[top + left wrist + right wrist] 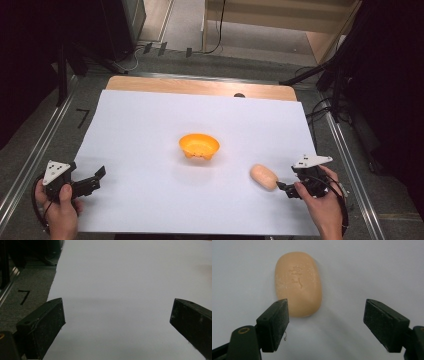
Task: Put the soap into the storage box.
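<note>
Right gripper (325, 322) released, jaws apart, soap bar (298, 283) lying free just ahead, centre-left of frame. Left gripper (117, 317) wide open over white sheet (125, 277).

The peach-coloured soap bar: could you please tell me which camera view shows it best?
The right gripper view: the soap bar lies close and sharp on the white sheet, with its embossed mark legible. The high view shows it small, near the right claw. The left gripper view looks along the bare sheet.
</note>
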Tool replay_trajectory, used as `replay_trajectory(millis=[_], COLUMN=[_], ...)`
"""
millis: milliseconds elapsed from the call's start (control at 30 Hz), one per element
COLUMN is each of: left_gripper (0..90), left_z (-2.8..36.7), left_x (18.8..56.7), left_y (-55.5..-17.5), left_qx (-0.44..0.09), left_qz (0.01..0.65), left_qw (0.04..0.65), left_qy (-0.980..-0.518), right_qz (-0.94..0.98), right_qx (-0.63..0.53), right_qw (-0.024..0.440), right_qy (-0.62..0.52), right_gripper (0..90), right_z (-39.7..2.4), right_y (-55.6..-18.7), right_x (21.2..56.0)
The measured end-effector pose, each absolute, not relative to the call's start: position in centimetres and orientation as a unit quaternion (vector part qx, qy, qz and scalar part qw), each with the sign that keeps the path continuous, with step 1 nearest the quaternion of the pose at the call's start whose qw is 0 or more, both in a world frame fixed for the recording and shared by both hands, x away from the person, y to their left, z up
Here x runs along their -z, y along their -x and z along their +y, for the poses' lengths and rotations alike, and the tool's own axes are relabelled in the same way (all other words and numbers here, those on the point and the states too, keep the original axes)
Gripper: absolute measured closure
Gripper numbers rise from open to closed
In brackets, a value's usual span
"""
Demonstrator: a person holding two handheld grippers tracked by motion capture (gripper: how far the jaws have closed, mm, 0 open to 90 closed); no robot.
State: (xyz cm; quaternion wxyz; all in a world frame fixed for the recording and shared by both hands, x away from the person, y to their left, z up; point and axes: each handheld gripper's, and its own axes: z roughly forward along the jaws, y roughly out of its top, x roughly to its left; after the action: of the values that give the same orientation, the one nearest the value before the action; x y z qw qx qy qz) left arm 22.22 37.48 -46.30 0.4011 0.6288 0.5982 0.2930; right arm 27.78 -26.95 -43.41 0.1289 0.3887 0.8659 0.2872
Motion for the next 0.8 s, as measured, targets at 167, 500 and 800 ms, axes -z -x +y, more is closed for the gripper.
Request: replay_trajectory(millis=[167,500,800], left_gripper=[0.1,0.1,0.2], left_z=[37.5,37.5,37.5], left_x=[46.3,46.3,46.3], left_y=[-22.2,-22.2,-22.2], left_qx=[-0.293,-0.293,-0.293], left_qz=[0.598,0.598,0.598], left_qw=[0.401,0.400,0.400], left_qy=[-0.629,-0.629,-0.629], right_qz=[0.879,0.896,0.914], right_qx=[-0.271,-0.245,-0.196], right_qw=[0.114,0.082,0.048], right_qy=[-0.376,-0.361,-0.351], right_gripper=[21.2,20.3,19.7], right_z=[-25.7,-23.4,-21.5], right_y=[-28.5,-29.8,-30.9], right_x=[43.2,43.2,44.1])
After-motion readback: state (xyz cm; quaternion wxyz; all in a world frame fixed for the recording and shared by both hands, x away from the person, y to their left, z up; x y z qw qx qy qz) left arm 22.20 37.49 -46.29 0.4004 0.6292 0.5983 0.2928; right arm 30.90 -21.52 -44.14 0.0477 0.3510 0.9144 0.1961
